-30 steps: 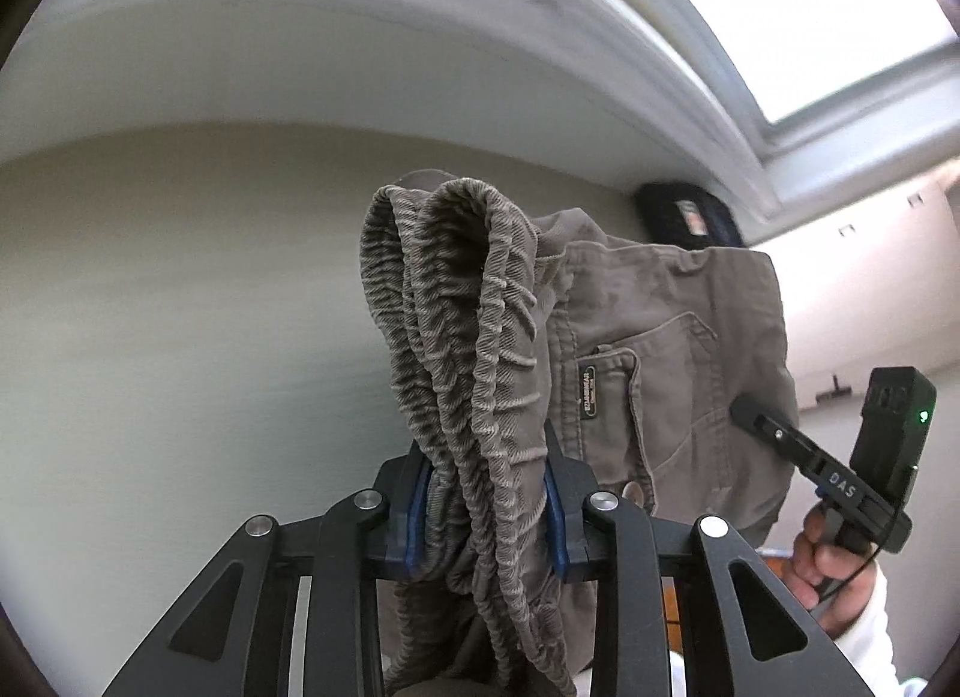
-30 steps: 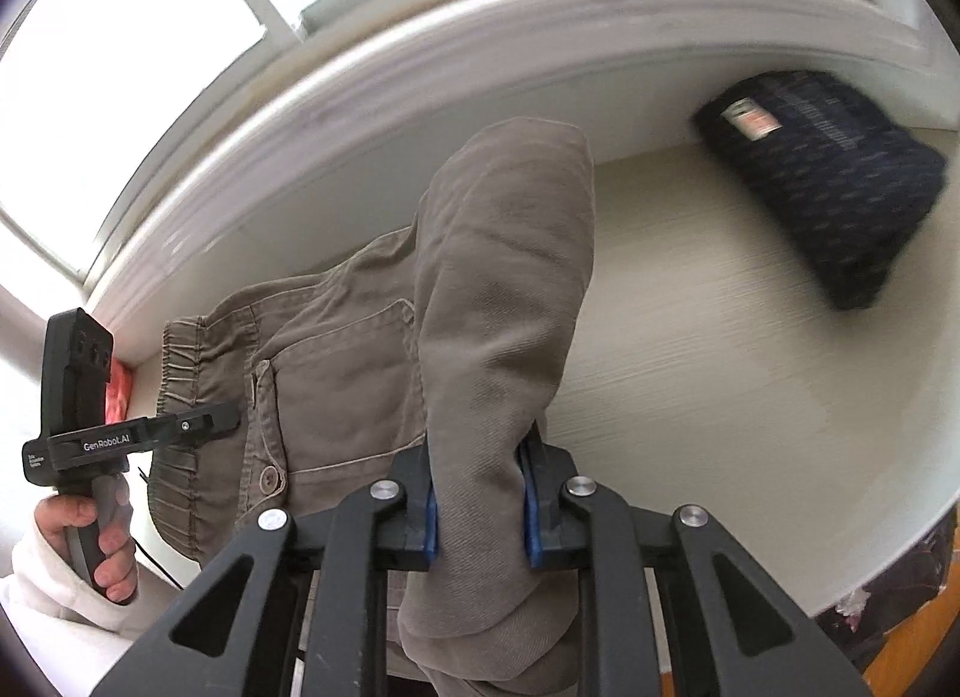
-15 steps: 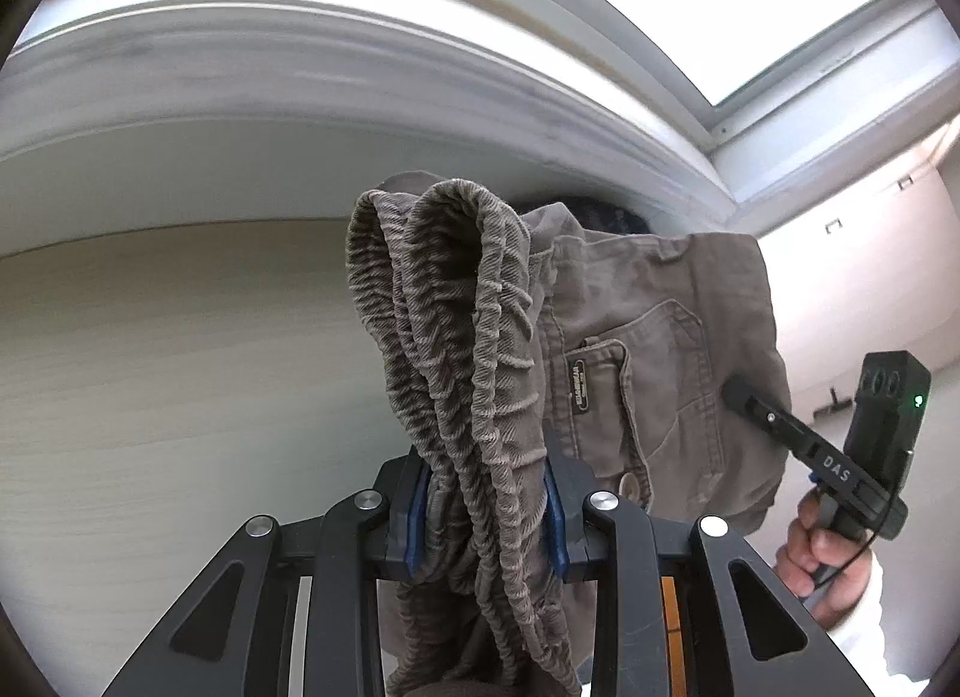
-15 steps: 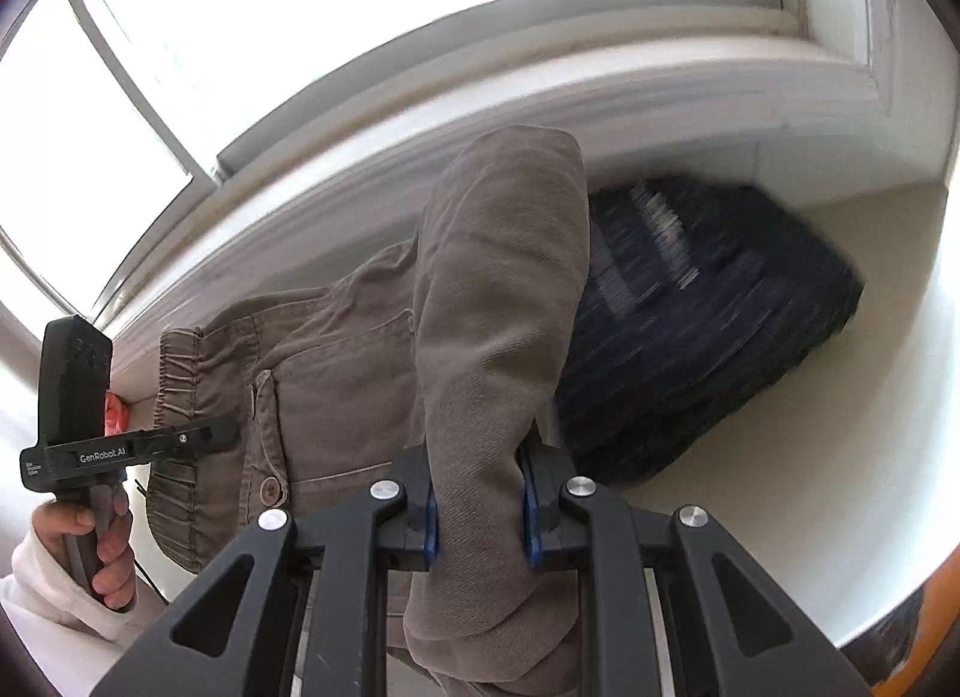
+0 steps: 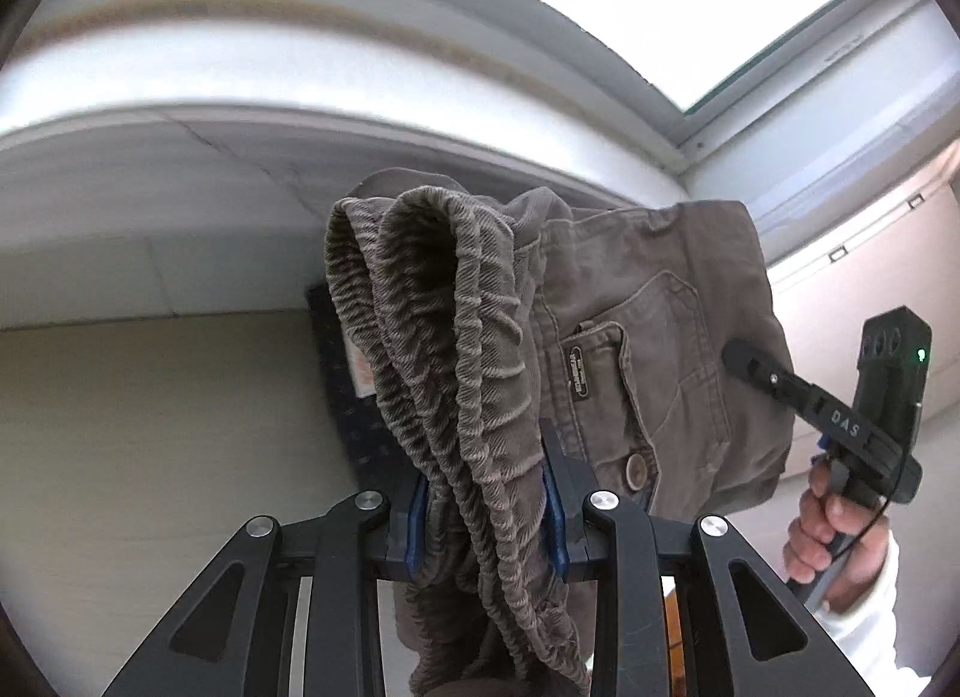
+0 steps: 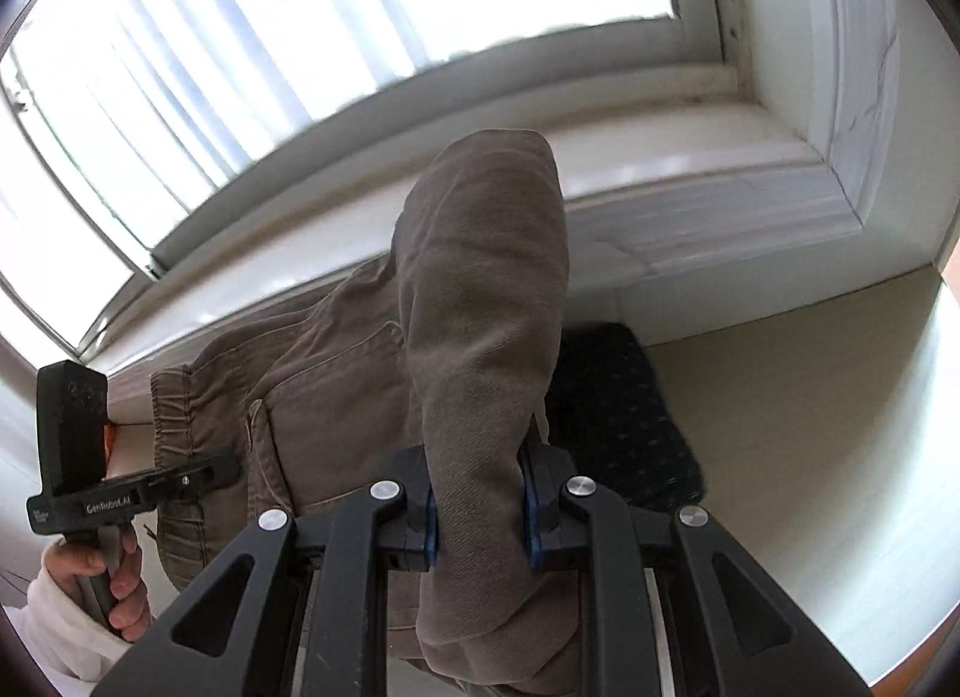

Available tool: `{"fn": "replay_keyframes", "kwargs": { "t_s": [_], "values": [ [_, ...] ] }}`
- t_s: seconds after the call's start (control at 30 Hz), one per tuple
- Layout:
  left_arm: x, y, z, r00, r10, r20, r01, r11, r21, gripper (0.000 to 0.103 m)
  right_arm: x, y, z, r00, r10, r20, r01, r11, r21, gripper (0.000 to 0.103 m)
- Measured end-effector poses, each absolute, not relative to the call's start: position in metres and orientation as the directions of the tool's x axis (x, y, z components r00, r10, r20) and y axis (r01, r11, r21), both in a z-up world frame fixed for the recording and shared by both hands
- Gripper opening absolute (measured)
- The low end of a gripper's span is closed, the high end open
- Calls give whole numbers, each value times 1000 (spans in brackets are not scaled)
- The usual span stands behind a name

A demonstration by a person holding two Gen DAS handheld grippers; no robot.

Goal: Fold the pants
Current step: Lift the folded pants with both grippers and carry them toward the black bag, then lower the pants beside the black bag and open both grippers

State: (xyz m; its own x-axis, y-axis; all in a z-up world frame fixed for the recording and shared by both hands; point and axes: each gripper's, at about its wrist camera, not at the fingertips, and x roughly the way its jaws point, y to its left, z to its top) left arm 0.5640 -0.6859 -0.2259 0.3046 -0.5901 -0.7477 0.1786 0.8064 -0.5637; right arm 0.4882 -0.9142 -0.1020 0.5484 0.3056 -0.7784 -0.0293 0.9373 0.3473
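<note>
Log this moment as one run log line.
step: carrying folded pants | left gripper: shut on waistband | right gripper: shut on fold | below: dark folded garment

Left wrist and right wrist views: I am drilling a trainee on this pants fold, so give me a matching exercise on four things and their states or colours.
Things:
1. left gripper
2. right gripper
3. folded garment on the table
4. sleeve

States:
A. white
B. dark blue, patterned
C. clamps the gathered waistband
D. clamps a plain fold of the brown pants

Pairs: 1-C, 2-D, 3-B, 4-A
</note>
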Motion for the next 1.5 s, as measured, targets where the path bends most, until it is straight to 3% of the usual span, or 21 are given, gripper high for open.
{"fn": "replay_keyframes", "kwargs": {
  "t_s": [0.23,0.6,0.73,0.87,1.03,1.1,1.13,1.17,1.33,1.5],
  "values": [
    [573,-675,-265,281,-566,-775,103,821,-562,30,505,-930,-155,467,358,-808,12,912,411,18],
    [589,-676,-305,266,-542,-797,52,834,-550,44,518,-916,-210,391,378,-839,34,905,423,31],
    [585,-667,-301,267,-536,-801,53,838,-543,54,515,-915,-209,400,387,-830,33,900,435,37],
    [573,-641,-280,294,-525,-799,38,841,-539,54,495,-927,-195,441,405,-801,68,875,480,40],
    [541,-627,-250,370,-458,-808,93,884,-459,66,456,-938,-166,537,324,-779,100,892,440,40],
    [531,-624,-252,361,-430,-828,101,900,-423,66,434,-933,-151,614,302,-729,65,901,429,34],
    [528,-623,-255,359,-426,-830,103,902,-419,66,425,-927,-146,632,297,-715,43,909,415,13],
    [524,-620,-259,360,-428,-829,97,901,-423,67,423,-923,-146,627,309,-715,16,913,408,6],
    [530,-621,-272,371,-396,-840,70,914,-400,84,421,-902,-183,535,324,-780,10,921,390,5],
    [532,-631,-278,387,-341,-857,123,940,-318,85,422,-913,-220,524,390,-757,124,844,521,2]
  ]
}}
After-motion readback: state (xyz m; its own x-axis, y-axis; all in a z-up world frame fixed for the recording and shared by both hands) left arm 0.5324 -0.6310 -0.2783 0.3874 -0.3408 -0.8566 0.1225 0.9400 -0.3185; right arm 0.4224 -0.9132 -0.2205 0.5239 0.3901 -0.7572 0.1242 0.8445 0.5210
